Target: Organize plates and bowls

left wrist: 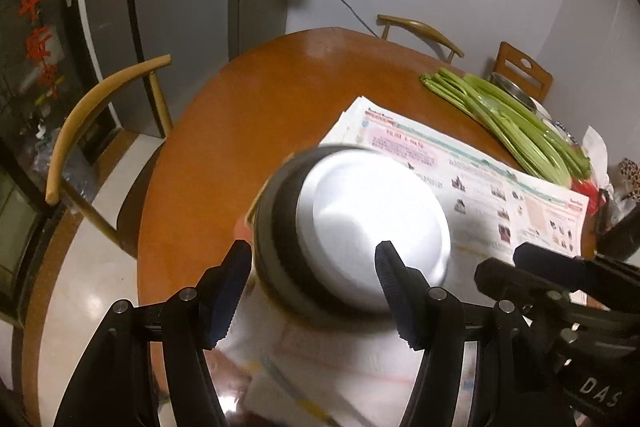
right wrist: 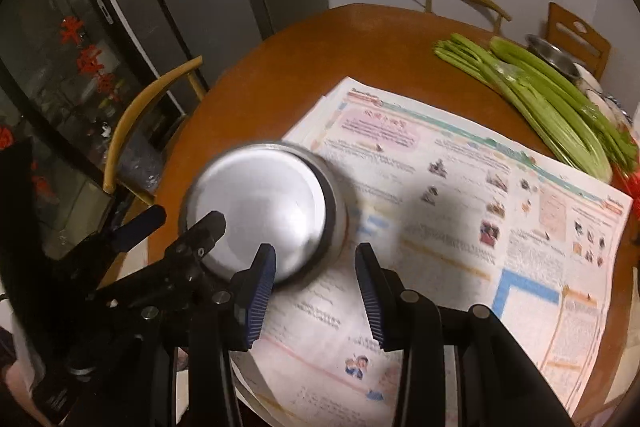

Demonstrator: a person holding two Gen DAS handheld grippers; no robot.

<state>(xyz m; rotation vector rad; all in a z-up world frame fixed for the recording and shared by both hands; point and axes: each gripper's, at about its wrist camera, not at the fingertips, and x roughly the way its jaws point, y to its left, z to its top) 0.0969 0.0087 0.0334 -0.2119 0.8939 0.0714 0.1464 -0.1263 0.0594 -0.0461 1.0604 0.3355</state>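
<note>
A stack of steel bowls (left wrist: 360, 227) stands upside down on a spread newspaper (left wrist: 480, 195), its shiny base facing me, blurred. My left gripper (left wrist: 312, 255) is open, and its fingertips sit in front of the stack without pressing on it. The right wrist view shows the same bowl stack (right wrist: 264, 211) ahead and to the left of my right gripper (right wrist: 315, 253), which is open with only newspaper (right wrist: 440, 227) between its fingers. The right gripper (left wrist: 520, 267) appears at the right of the left wrist view, and the left gripper (right wrist: 180, 227) at the left of the right wrist view.
The round wooden table (left wrist: 260, 99) also carries celery stalks (right wrist: 552, 99). Another metal bowl (right wrist: 556, 59) and white dishes (right wrist: 600, 95) sit at its far right edge. Wooden chairs (left wrist: 88, 115) ring the table, with a glass-door cabinet (right wrist: 60, 67) to the left.
</note>
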